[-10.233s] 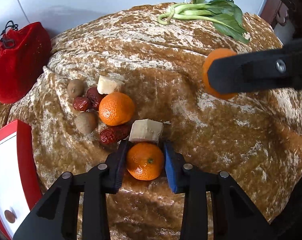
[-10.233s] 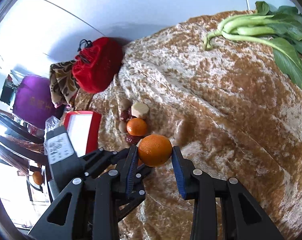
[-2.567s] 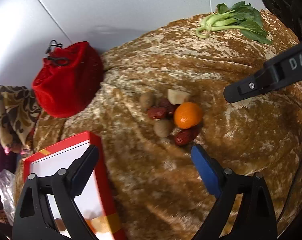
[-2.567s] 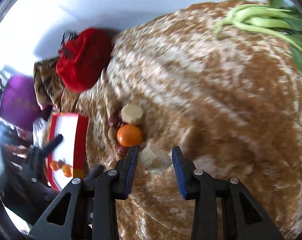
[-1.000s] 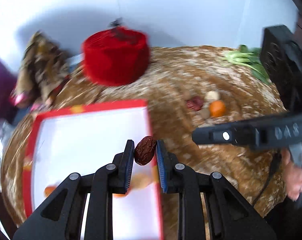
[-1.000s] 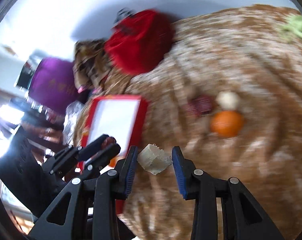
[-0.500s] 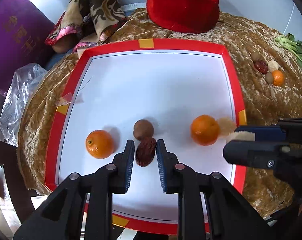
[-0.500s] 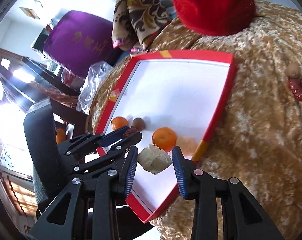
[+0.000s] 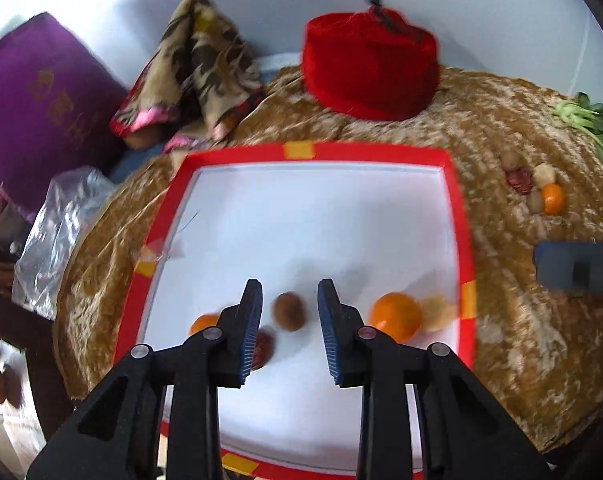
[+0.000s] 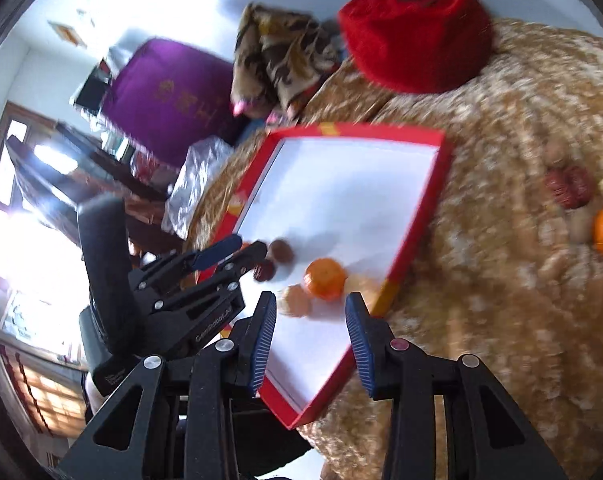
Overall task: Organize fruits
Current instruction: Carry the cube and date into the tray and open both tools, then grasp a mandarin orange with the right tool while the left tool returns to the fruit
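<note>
Left tongs (image 9: 289, 332): jaws apart, nothing between the pads, hovering over the near part of the red-rimmed white tray (image 9: 459, 216). Right tongs (image 10: 311, 338): jaws apart as well, empty, above the tray's near right corner.

On the tray, nearest first (both views motion-blurred):
- red date (image 9: 264, 350), partly hidden behind the left tongs' left finger (image 9: 250, 320);
- tangerine (image 9: 204, 323) at left, also partly covered by that finger;
- small brown round fruit (image 9: 288, 311), seen in the gap between the left tongs' fingers;
- second tangerine (image 9: 395, 315) to the right, with a pale yellowish chunk (image 9: 438, 312) touching its right side, close to the tray's right rim.

Right wrist view shows another pale chunk (image 10: 297, 300) just beside that second tangerine, nearer the camera; identity not clear from blur.

Tray lies on a table covered with a mottled golden-brown cloth (image 9: 521, 328). Farther right on the cloth, well apart from the tray, a small cluster: tangerine (image 9: 552, 199), red dates (image 9: 520, 181), two small brown fruits, a pale chunk (image 9: 544, 175).

Far edge of table: red velvet pouch (image 9: 369, 66), leafy greens (image 9: 589, 122) at far right. Beyond: patterned cloth (image 9: 197, 68), purple cushion (image 9: 41, 92), clear plastic bag (image 9: 57, 232) at left.
</note>
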Action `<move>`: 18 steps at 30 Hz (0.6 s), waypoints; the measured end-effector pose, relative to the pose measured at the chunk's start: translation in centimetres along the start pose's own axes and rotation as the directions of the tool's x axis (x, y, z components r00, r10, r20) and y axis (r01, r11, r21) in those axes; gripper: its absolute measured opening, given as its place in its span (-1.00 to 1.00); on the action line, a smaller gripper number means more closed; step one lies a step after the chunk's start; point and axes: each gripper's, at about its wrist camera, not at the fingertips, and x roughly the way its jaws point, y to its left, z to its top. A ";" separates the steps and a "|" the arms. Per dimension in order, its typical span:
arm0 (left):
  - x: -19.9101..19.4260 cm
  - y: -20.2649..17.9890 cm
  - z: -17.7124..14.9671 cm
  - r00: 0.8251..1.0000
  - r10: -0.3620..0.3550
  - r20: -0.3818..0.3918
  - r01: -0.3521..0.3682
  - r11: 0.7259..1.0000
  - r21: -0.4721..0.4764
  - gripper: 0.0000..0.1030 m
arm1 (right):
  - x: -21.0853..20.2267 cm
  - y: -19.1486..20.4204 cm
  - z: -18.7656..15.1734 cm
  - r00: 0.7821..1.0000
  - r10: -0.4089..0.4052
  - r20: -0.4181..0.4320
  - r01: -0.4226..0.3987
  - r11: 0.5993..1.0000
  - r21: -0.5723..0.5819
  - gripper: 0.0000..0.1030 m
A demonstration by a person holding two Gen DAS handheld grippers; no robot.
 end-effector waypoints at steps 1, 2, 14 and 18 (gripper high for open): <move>-0.2 -0.9 0.3 1.000 -0.016 0.014 0.015 1.000 0.021 -0.49 | -1.1 -1.0 0.4 1.000 -0.011 0.026 0.010 1.000 0.025 -0.26; -0.4 -1.8 0.6 0.999 -0.028 0.027 0.027 0.999 0.042 -0.49 | -1.9 -1.8 0.6 0.999 -0.019 0.042 0.017 0.999 0.047 -0.26; -0.5 -13.7 3.2 0.992 -0.052 0.111 0.021 0.964 0.264 -0.18 | -9.2 -13.0 2.4 0.976 -0.172 0.135 0.122 0.941 0.316 -0.25; -1.0 -15.7 3.4 0.984 -0.049 0.171 -0.004 0.954 0.300 -0.03 | -9.8 -13.9 2.4 0.974 -0.182 0.136 0.130 0.937 0.324 -0.25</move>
